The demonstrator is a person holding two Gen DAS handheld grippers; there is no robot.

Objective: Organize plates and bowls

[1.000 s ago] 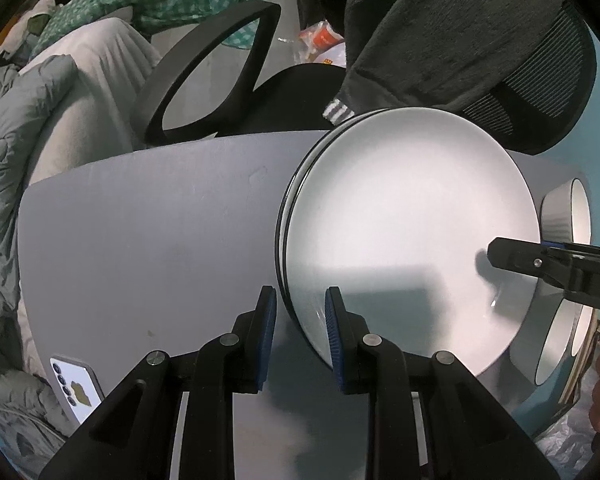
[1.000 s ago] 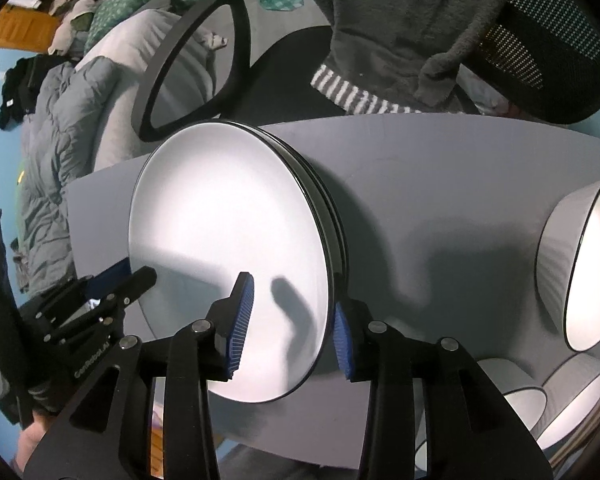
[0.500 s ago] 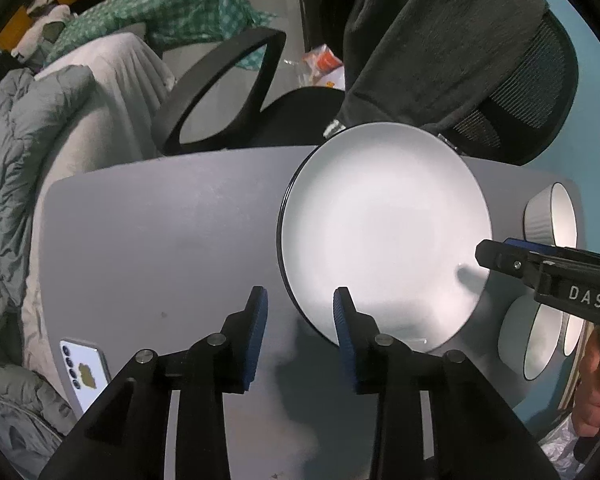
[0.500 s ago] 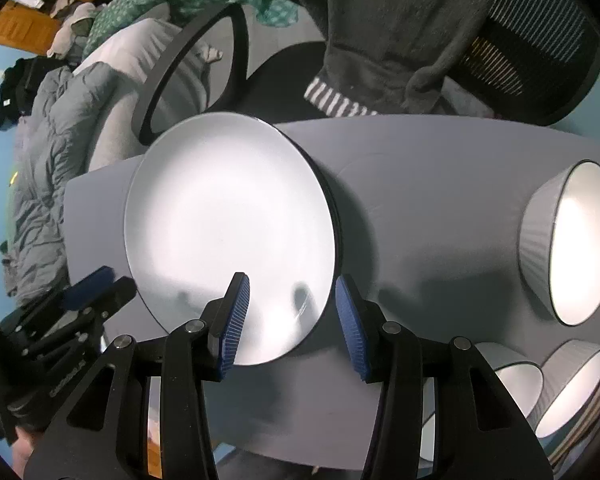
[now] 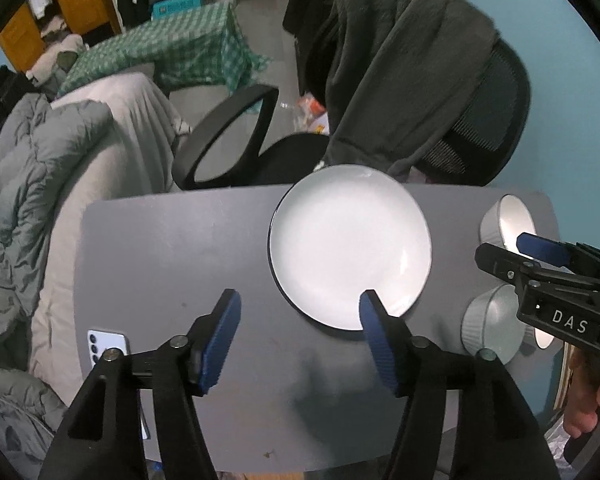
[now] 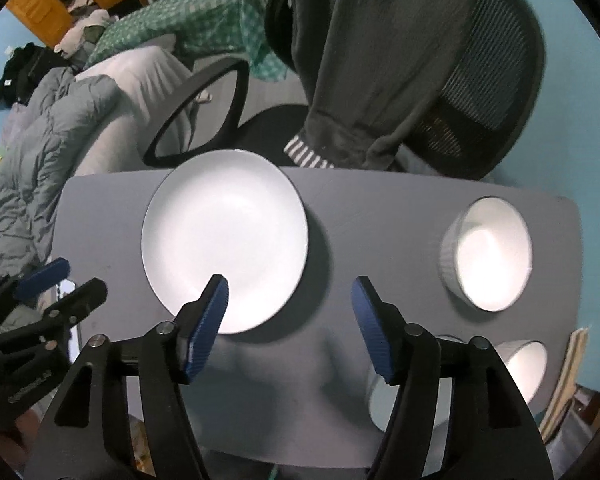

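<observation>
Grey table (image 5: 172, 248) carries everything. Largest item: the white plate (image 5: 350, 246) — dark edge showing under its left side, so probably a stack, count can't be told. It sits flat toward the far edge of the table, roughly mid-width. Then three ribbed white bowls near the right edge: one toward the far right corner (image 6: 488, 254), two toward the near right corner (image 6: 520, 368), (image 6: 384, 400), the last partly hidden behind a finger. Phone (image 5: 108, 344) lies at the left edge, not part of the job. Left gripper (image 5: 300, 340) has fingers spread wide, nothing between them, hovering just near-side of the plate; right gripper (image 6: 288, 328) likewise wide and empty, above bare table between plate and bowls. Handling, my read: glazed ceramic — stiff, fairly heavy, slick, chips if dropped. Plates lie flush, so only the rim lip is grabbable; pinch it at the near edge. Bowls: take the wall at the rim, one finger inside, one outside.
</observation>
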